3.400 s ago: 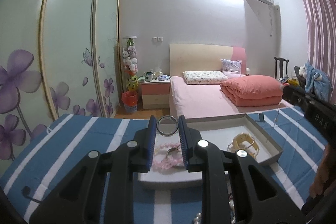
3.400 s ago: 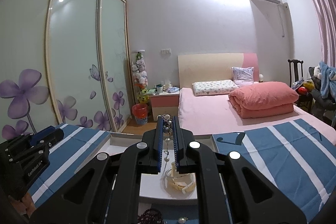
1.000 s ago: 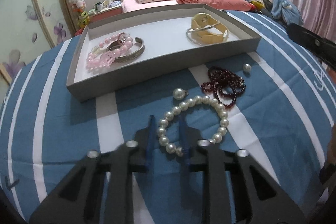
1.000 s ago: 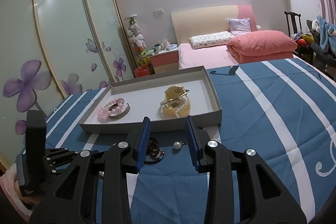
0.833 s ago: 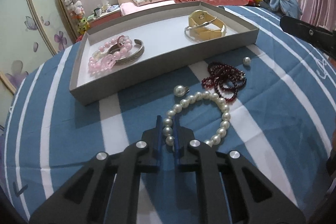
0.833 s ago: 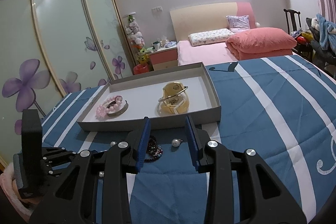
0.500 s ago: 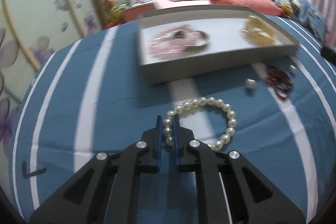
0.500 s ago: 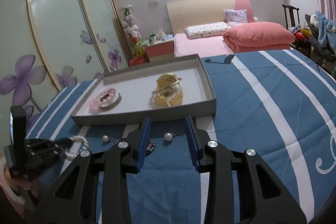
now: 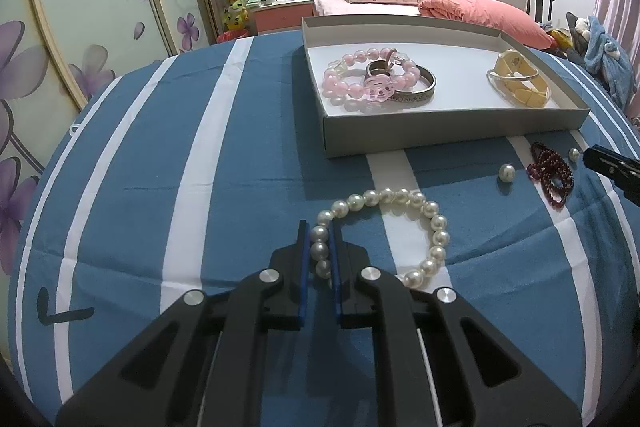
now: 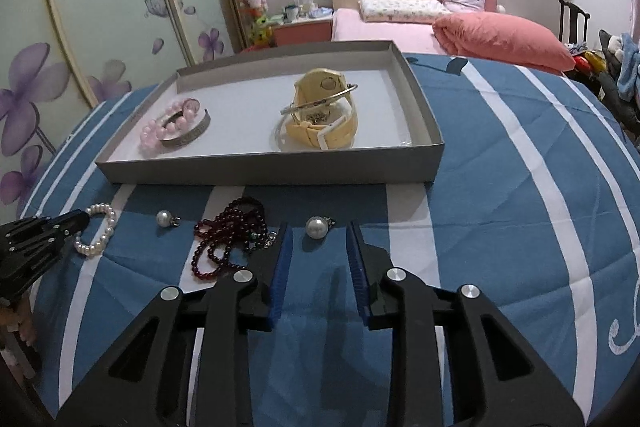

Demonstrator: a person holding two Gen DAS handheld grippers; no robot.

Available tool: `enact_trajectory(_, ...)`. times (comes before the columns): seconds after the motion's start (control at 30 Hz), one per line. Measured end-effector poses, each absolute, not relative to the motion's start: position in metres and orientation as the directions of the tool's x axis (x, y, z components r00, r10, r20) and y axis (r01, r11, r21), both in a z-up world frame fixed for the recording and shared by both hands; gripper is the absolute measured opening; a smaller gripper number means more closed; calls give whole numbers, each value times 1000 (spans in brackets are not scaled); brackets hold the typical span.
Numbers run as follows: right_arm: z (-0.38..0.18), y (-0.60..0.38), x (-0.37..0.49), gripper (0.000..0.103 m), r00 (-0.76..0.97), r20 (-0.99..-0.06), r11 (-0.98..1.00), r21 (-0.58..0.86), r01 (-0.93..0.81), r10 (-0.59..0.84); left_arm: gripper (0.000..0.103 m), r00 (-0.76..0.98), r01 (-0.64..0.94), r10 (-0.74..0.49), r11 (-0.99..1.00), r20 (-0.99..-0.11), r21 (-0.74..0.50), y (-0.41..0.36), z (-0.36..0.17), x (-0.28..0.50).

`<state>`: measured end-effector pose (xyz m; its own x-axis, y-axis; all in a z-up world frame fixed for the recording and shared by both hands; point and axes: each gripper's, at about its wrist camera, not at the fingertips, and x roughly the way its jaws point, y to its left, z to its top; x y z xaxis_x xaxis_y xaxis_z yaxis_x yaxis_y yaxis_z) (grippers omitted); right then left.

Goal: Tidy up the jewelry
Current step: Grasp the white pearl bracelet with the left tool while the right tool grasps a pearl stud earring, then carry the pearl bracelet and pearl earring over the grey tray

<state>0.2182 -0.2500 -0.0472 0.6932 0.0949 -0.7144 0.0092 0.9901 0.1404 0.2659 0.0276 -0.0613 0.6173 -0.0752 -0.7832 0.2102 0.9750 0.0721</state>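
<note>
My left gripper [image 9: 319, 233] is shut on the white pearl bracelet [image 9: 434, 223], which lies on the blue striped cloth; it also shows in the right wrist view [image 10: 98, 229]. My right gripper [image 10: 317, 235] is open, low over the cloth, with a loose pearl pendant [image 10: 316, 227] just ahead between its fingertips. A dark red bead string [image 10: 230, 233] and a second pearl pendant [image 10: 164, 218] lie to its left. The grey tray [image 10: 272, 171] holds a pink bead bracelet [image 10: 160, 127], a metal bangle [image 9: 416, 93] and a yellow watch [image 10: 320, 123].
The cloth covers a round table [image 9: 140, 167] whose edge curves off at left and front. Behind it are a bed [image 9: 400, 3], a nightstand [image 9: 276, 11] and sliding wardrobe doors [image 9: 80, 7]. The left gripper's body [image 10: 32, 247] sits at the right wrist view's left edge.
My left gripper closed on the pearl bracelet and dragged it left, away from the red beads. My right gripper came down and forward to the loose pearl pendant, still open.
</note>
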Motion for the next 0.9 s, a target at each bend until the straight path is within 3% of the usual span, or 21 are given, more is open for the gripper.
enact_trajectory(0.37,-53,-242,237,28,647,-758,993,115,4,85,11,617,210,-75,975,-783,73,27,-61,266)
enact_trajectory(0.5,-53,-240,238,15,642,-764,996,93,6,68,11,617,210,-75,975,-783,72,27,-61,266)
enact_trajectory(0.63,-52,-243,235,15,643,-763,995,100,12,69,11,617,210,-76,975,-783,70,27,-61,266)
enact_trajectory(0.9,-34,-259,204,15,721,-686,985,172,32,96,10,622,184,-112,983,-775,6,34,-59,265)
